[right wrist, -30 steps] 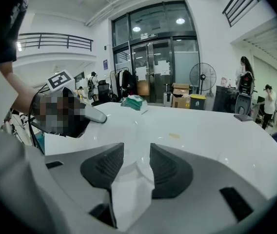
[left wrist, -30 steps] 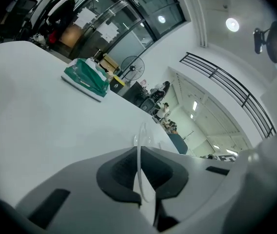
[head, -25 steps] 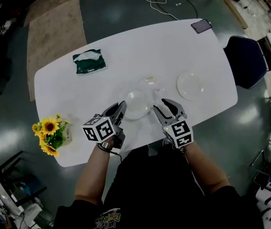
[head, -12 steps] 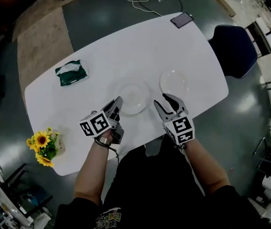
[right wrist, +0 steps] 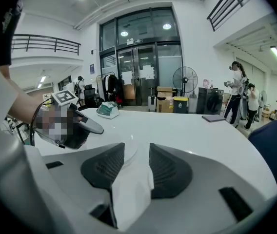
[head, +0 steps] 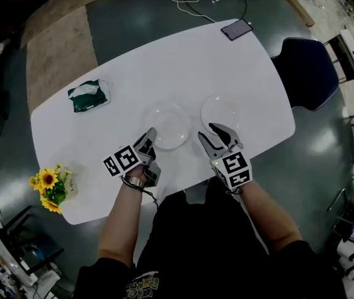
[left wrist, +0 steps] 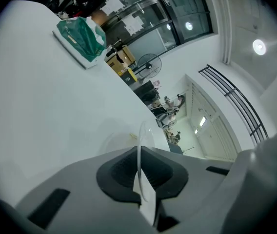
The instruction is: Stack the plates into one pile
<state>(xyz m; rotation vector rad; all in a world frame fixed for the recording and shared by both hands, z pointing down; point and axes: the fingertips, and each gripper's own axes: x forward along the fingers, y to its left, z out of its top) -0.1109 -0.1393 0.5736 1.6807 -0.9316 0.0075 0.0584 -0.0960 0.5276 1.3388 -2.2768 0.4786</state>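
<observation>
Right tongs (head: 207, 133) nearer right plate (head: 220, 109)

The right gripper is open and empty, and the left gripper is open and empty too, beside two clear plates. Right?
Not quite. The left gripper is shut on the rim of the left clear plate, as the left gripper view shows. The right gripper is open and empty, beside the right clear plate.

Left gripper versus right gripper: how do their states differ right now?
The left gripper is shut on the rim of the left clear plate; the right gripper is open, holding nothing, by the right clear plate. The left gripper is rolled sideways, its view tilted; the right gripper sits level. Both are low over the white table.
</observation>
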